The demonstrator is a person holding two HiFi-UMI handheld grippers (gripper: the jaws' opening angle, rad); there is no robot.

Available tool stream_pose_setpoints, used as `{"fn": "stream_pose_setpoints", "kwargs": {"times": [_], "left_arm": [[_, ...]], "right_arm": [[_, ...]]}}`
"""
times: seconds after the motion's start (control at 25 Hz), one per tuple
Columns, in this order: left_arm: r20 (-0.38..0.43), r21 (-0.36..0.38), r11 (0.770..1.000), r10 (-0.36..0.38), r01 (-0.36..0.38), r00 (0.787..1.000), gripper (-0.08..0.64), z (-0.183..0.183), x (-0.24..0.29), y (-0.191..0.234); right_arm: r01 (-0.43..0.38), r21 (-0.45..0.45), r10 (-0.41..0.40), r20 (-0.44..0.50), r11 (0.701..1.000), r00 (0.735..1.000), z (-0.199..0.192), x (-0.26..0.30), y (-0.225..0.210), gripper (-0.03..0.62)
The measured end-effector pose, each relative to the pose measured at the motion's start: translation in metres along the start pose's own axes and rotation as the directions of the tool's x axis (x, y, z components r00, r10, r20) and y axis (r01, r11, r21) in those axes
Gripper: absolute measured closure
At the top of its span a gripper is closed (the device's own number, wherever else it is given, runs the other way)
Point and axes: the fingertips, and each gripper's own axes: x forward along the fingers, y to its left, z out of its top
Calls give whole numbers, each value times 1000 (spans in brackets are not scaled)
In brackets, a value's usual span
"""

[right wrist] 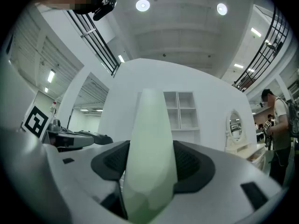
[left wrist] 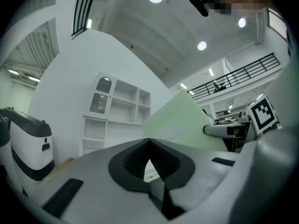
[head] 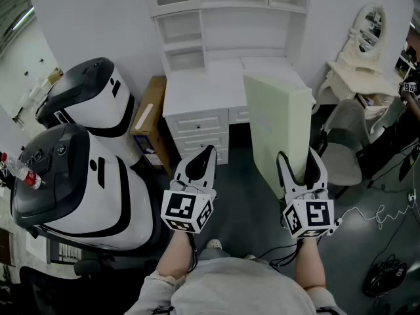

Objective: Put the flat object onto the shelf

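Observation:
A pale green flat panel stands on edge in front of me, its top level with the white desk. My right gripper is shut on its lower edge, one finger on each face. In the right gripper view the panel fills the gap between the pads. My left gripper is shut and empty, held to the panel's left without touching it. From the left gripper view the panel shows at the right. The white shelf unit with open compartments rises behind the desk.
Two large white-and-black machines stand at the left, with a cardboard box against the desk. A grey chair and a vanity with an oval mirror are at the right. Cables lie on the floor. A person stands far right.

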Motion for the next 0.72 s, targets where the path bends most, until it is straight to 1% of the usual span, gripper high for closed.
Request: {"fn": "stream_pose_setpoints", "kwargs": {"times": [0.4, 0.72], "left_arm": [[-11, -6, 1000, -9, 9, 1000, 545, -4, 5, 16], [-4, -19, 1000, -21, 21, 1000, 546, -6, 10, 41]], "right_arm": [[8, -4, -8, -7, 1000, 1000, -3, 13, 9, 305], [20, -4, -20, 2, 1000, 1000, -4, 31, 24, 304]]}}
